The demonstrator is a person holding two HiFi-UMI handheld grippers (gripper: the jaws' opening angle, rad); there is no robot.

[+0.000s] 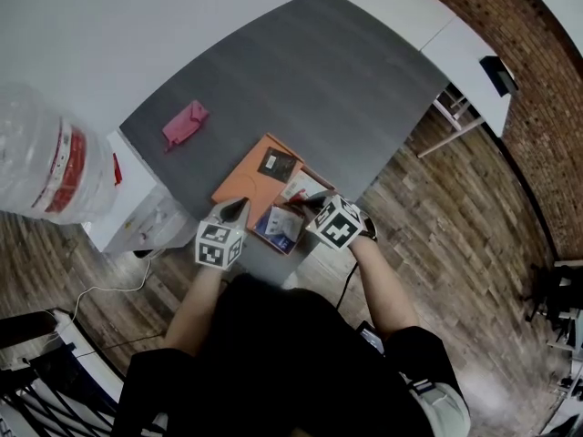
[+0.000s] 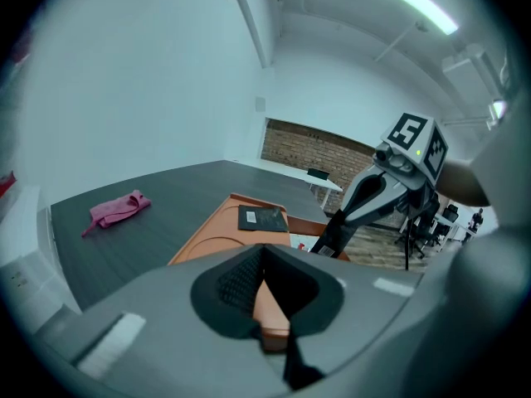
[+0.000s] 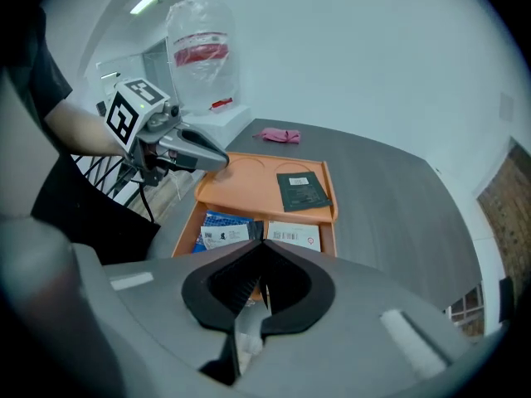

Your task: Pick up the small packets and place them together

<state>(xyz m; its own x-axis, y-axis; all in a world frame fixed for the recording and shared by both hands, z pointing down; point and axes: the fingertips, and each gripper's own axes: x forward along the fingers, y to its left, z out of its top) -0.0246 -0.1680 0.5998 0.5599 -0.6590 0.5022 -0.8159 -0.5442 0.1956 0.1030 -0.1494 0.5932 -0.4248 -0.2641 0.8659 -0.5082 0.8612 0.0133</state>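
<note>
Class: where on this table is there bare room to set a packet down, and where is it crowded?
Bare: the table beyond the tray, and between tray and pink cloth. Crowded: the tray's near end, where packets, left gripper and right gripper meet.

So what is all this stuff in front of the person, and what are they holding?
table: one, dark grey, centre
orange tray: one, orange, table's near edge
dark packet: one, black, on the tray's far half
white packet: one, white, tray's near half
blue packet: one, blue-white, beside the white packet
held packet: one, dark, hanging from the right tool
pink cloth: one, pink, table, left of tray
water bottle: one, clear, red label, far left
left tool: one, grey, shut, by the tray's corner
right tool: one, grey, shut on the held packet
</note>
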